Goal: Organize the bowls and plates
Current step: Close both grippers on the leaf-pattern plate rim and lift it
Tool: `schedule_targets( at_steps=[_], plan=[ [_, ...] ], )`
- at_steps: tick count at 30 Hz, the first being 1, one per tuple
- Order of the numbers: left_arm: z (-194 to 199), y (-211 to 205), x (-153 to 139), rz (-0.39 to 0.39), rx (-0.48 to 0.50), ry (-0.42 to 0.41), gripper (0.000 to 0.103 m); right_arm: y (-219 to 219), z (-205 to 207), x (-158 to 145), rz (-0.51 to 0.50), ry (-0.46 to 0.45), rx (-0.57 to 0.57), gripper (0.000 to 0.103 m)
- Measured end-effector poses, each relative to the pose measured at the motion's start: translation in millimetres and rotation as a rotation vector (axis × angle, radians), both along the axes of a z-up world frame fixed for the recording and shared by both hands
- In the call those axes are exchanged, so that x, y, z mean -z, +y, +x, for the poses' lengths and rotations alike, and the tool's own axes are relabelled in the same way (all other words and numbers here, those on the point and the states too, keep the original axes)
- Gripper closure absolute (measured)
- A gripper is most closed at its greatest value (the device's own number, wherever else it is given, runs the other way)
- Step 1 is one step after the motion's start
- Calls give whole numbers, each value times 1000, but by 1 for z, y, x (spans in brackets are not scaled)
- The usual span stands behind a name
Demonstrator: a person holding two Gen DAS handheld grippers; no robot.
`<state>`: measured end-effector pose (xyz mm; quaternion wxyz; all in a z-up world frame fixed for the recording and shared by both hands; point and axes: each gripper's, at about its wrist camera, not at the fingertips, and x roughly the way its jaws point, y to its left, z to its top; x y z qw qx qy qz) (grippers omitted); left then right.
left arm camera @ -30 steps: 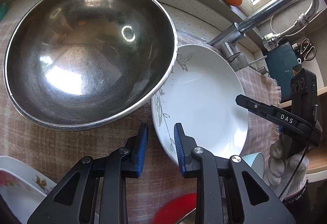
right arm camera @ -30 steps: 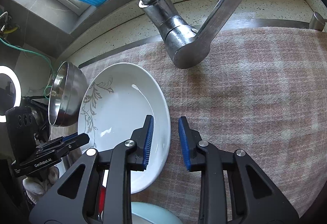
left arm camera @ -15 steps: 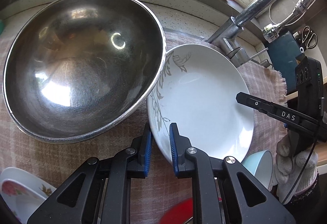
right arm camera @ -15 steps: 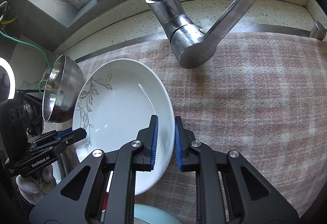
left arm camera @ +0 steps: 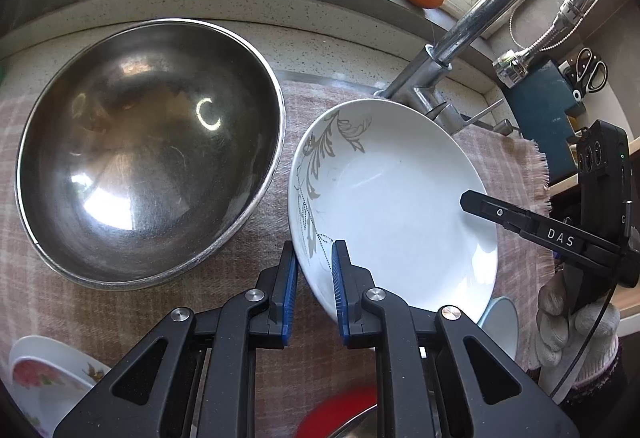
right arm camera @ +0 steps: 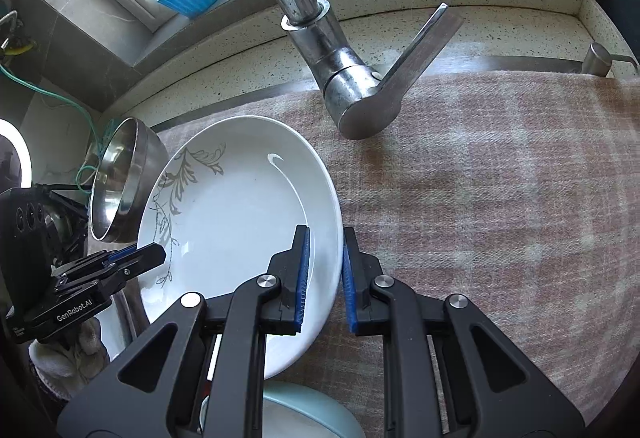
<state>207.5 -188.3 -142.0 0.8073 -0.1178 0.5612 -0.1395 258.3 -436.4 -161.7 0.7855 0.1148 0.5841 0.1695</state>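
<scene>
The left gripper point(left arm camera: 314, 288) and the right gripper point(right arm camera: 324, 278) have just been closed on opposite rims of the white plate point(left arm camera: 394, 206), which is held tilted over the cloth point(right arm camera: 500, 206). The steel bowl point(left arm camera: 148, 150), just beside it, and other dishes (partly seen) are judged not yet sorted.

The left gripper point(left arm camera: 314, 280) and the right gripper point(right arm camera: 325, 274) both point steeply down, jaws having just closed, each clamped on opposite rims of one white plate point(left arm camera: 400, 206).
</scene>
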Motion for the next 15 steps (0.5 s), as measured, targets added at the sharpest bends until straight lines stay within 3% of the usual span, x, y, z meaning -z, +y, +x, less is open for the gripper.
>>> schedule_targets(
  at_steps=[15],
  plan=[
    [-21,14,-42,-46,27,-74,88,0,-39,-61,28,-91,34,87]
  ],
)
